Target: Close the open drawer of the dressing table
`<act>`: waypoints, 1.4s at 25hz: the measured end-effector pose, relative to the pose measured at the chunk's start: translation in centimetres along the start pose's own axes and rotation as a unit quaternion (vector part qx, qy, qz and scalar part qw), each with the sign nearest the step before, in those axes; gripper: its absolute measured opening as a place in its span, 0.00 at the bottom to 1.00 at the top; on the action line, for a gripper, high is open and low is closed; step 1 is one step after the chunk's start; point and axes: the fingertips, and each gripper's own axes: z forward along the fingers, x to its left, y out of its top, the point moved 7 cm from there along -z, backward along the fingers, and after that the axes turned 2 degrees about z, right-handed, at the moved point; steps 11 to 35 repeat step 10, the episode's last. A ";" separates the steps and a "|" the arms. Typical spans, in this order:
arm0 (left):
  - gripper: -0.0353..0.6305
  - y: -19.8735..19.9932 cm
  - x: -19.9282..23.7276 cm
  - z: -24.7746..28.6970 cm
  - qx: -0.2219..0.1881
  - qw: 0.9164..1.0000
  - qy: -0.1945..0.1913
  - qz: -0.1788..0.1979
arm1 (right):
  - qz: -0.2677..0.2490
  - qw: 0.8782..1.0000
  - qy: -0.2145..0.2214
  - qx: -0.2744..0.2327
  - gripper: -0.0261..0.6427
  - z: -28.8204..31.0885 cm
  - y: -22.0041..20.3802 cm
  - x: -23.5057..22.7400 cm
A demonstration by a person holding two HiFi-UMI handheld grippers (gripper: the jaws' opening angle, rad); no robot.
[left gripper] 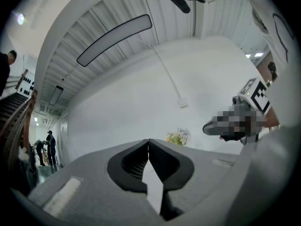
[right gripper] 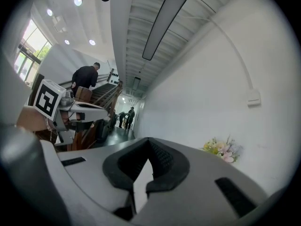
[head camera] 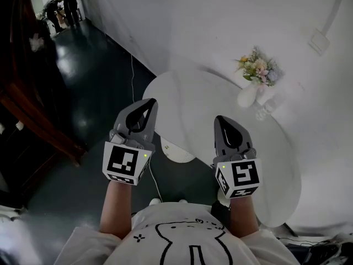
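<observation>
White, round-topped dressing table (head camera: 204,101) is seen in the head view, just beyond & below both sets of fingertips. Its drawer (head camera: 177,151) is made out as a pale curved piece standing out from under the table's near edge. It is placed below the gap betw. the 2 grippers, just R of the L gripper's body & back from its tips. It is not touched by any finger.

L gripper (head camera: 148,105) is held up w/ tips pointed toward the table edge. In the left gripper view its 2 fingers (left gripper: 94,178) are seen pressed together at the tips, w/ nothing caught betw. them. R gripper (head camera: 222,121) is held alongside, well apart from the L, over the tabletop. In the right gripper view its fingers (right gripper: 207,182) are seen shut tip to tip too, & nothing is gripped. A marker cube (head camera: 126,162) is carried at the back end of each gripper, toward the person.

A bunch of flowers (head camera: 258,68) in a white vase (head camera: 248,95) is set on the table's far side, ahead & R of the R fingertips, close to the white wall (head camera: 209,15). A thin white cable (head camera: 132,76) is seen on the dark floor (head camera: 88,93), ahead of the L fingertips. Dark wooden stairs (head camera: 27,104) are seen well L of the L fingers. 2 people (head camera: 62,4) are seen far down the corridor, ahead-L. A white shirt (head camera: 187,239) w/ a black line drawing is seen behind both grippers.
</observation>
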 end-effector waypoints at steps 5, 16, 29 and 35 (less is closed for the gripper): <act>0.08 0.1 0.0 0.2 -0.003 1.000 -0.002 0.001 | -0.004 1.000 -0.002 -0.004 0.03 0.1 0.3 -0.2; 0.08 0.4 0.1 0.3 -0.007 1.000 -0.006 0.002 | -0.005 1.000 -0.007 -0.006 0.03 0.2 0.5 -0.3; 0.08 0.4 0.1 0.3 -0.007 1.000 -0.006 0.002 | -0.005 1.000 -0.007 -0.006 0.03 0.2 0.5 -0.3; 0.08 0.4 0.1 0.3 -0.007 1.000 -0.006 0.002 | -0.005 1.000 -0.007 -0.006 0.03 0.2 0.5 -0.3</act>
